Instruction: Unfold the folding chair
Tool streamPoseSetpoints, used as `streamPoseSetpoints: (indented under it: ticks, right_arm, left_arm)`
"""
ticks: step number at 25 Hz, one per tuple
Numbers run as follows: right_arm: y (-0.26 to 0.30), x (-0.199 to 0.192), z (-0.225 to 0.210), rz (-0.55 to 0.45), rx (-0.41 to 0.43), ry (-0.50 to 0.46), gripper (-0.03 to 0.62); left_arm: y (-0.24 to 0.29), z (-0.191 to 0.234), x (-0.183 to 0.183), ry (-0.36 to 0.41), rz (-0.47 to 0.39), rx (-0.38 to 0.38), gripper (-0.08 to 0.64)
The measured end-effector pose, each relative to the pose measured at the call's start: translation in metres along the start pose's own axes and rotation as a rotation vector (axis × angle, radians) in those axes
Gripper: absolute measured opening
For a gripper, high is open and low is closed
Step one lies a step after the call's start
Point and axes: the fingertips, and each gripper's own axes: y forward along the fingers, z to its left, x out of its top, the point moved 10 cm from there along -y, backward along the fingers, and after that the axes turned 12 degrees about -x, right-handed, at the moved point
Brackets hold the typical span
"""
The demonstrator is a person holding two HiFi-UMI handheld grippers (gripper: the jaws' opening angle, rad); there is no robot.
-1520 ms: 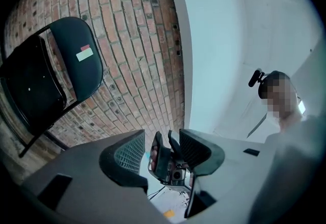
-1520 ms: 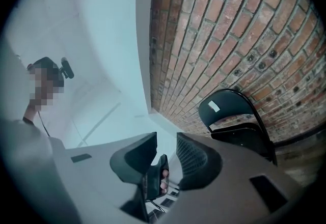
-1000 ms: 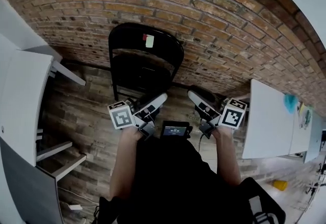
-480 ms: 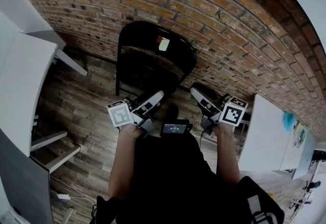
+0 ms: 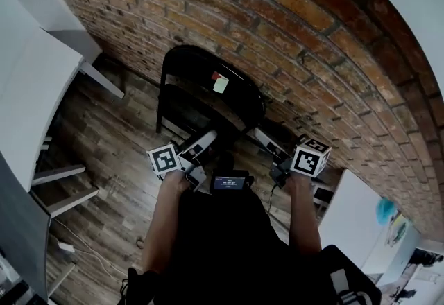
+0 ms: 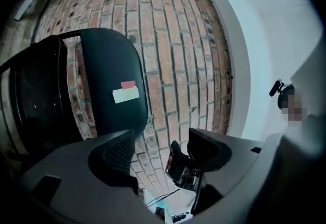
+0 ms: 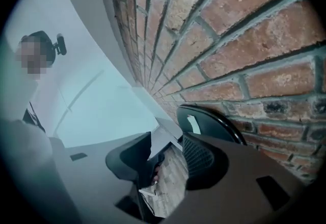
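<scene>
A black folding chair (image 5: pixel 205 92) stands folded against the brick wall, with a white and red label (image 5: pixel 220 82) on its backrest. My left gripper (image 5: pixel 202 143) hovers just in front of its lower left part, and my right gripper (image 5: pixel 266 143) is near its lower right edge. Neither touches the chair. In the left gripper view the chair's backrest (image 6: pixel 109 78) fills the left side. The left gripper (image 6: pixel 160 152) is opening, with nothing between its jaws. In the right gripper view the chair (image 7: pixel 210 122) shows past the right jaw. The right gripper (image 7: pixel 165 164) is opening too, around nothing.
The brick wall (image 5: pixel 298 33) runs behind the chair, above a wood plank floor (image 5: pixel 104 144). White tables stand at the left (image 5: pixel 31 96) and at the right (image 5: pixel 347 217). A small device with a screen (image 5: pixel 228 182) hangs on my chest. A person appears at the far edge of both gripper views.
Both grippers have moved forward and down towards the chair, and their jaws stand wider apart than before. The chair has not moved.
</scene>
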Motion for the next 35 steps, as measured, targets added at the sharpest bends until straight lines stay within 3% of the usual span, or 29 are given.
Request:
streamPoseSetpoints:
  ticks: [3,7,9,14,18,23,31,33,35]
  right_arm:
    - [0.002,0.004,-0.031,0.039,-0.056,-0.033,0.178]
    - [0.014,0.011,-0.065,0.117,-0.119,-0.131,0.181]
    - [0.02,0.013,-0.077,0.157,-0.157,-0.199,0.181]
    - [0.04,0.017,-0.09,0.216,-0.19,-0.264,0.181]
    - [0.053,0.022,-0.089,0.234,-0.218,-0.275,0.181]
    - [0.064,0.021,-0.1,0.276,-0.271,-0.305,0.181]
    - [0.081,0.014,-0.1,0.31,-0.273,-0.371,0.181]
    - [0.08,0.014,-0.101,0.31,-0.27,-0.377,0.18]
    - [0.079,0.014,-0.101,0.308,-0.285,-0.374,0.179]
  left_arm:
    - [0.014,0.02,-0.008,0.009,-0.003,0.044,0.332]
    - [0.021,0.036,-0.008,0.141,0.007,0.13,0.328]
    - [0.021,0.041,-0.011,0.151,-0.024,0.143,0.324]
    - [0.007,0.075,-0.02,0.045,-0.134,0.201,0.327]
    - [-0.005,0.119,-0.019,0.013,-0.145,0.325,0.337]
    - [0.0,0.18,-0.03,-0.077,-0.148,0.418,0.342]
    - [0.019,0.22,-0.024,-0.135,-0.231,0.435,0.337]
    - [0.019,0.22,-0.025,-0.135,-0.223,0.456,0.303]
    - [0.016,0.222,-0.027,-0.149,-0.227,0.452,0.183]
